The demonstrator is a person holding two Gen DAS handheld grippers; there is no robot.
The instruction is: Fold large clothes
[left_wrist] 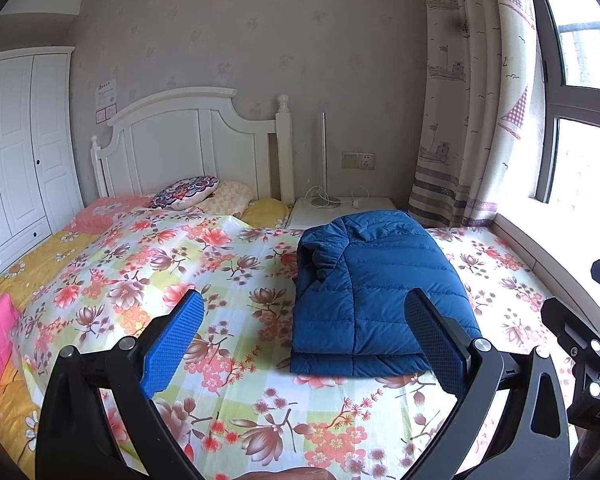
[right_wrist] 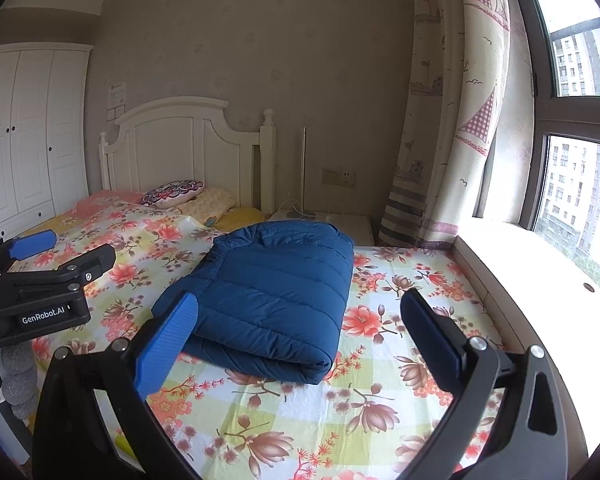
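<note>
two grippers spread wide and holding nothing, left gripper and right gripper above the floral sheet, folded blue jacket lying on the sheet just ahead, pillows beyond, white headboard, curtain by the window

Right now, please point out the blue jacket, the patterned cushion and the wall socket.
blue jacket (right_wrist: 276, 292): right wrist view, top quilted panel.
patterned cushion (left_wrist: 186, 191): left wrist view, its face.
wall socket (left_wrist: 365, 161): left wrist view, its plate.

Both wrist views look low across the bed toward the headboard.
</note>
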